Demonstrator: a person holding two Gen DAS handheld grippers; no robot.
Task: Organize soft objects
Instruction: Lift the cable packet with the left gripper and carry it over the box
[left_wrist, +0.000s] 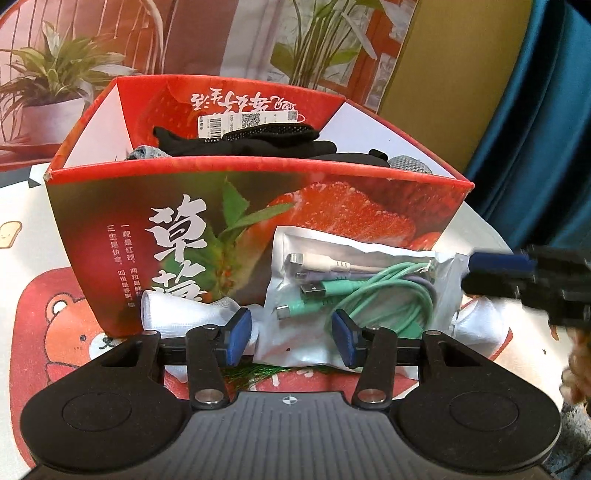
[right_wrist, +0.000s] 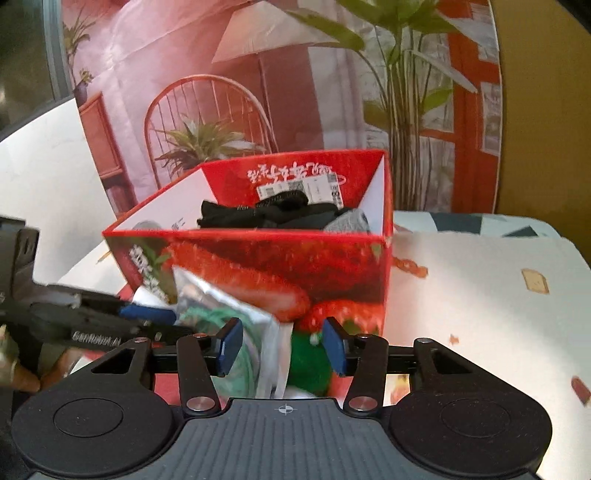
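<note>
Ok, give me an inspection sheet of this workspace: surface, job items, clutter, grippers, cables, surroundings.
Surface: table under a cartoon bear mat.
Job's things: black fabric and grey knit pieces already in the strawberry box; white cloth lying in front of the box.
Clutter: clear packet leaning on the box front.
Grippers: left gripper open, packet's lower edge between its fingers; right gripper open at the packet's other end.
Cables: green, white and purple charging cables coiled inside the packet.
Surroundings: printed room backdrop, teal curtain.
</note>
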